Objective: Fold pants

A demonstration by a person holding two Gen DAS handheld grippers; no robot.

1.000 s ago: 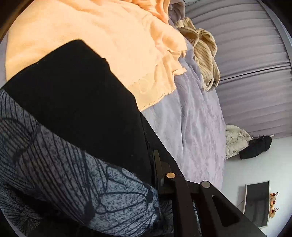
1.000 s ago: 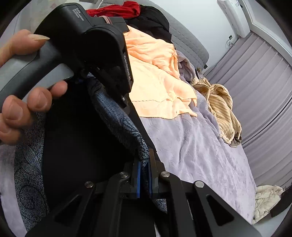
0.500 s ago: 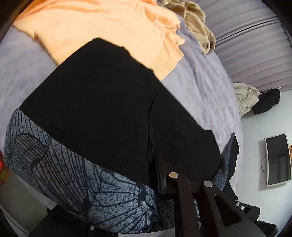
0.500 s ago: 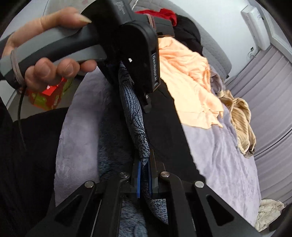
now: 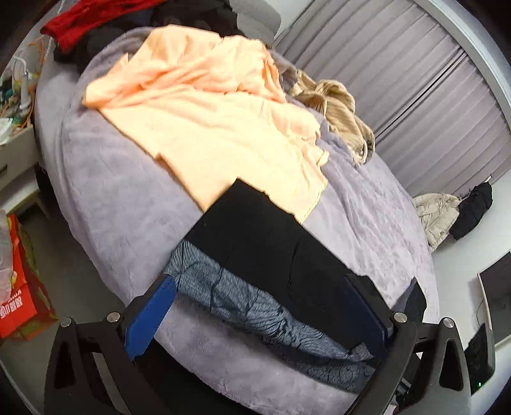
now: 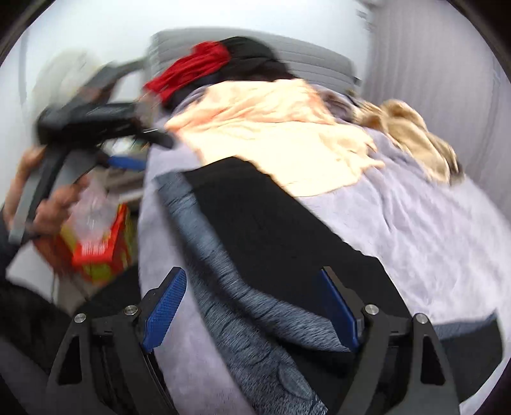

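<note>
Lilac plush blanket: covers the bed (image 5: pixel 105 178), which carries all the clothes.
Pants: the pants (image 5: pixel 262 255), black with a grey-blue patterned part, lie flat along the near edge of the bed; their far end touches the peach cloth (image 5: pixel 223 127).
Left tongs: the left tongs (image 5: pixel 262 306) are spread wide, having just opened; the pants lie below between the blue pads, and no pad presses on them.
Right tongs: the right tongs (image 6: pixel 252 306) are likewise spread, just opened, over the patterned part, gripping nothing.
Box: a red box (image 5: pixel 22 287) stands on the floor by the bed's left edge; something clear and crumpled pokes out of it, too blurred to name.
Far end: a red garment (image 5: pixel 76 25) and a beige one (image 5: pixel 338 111) lie there.
</note>
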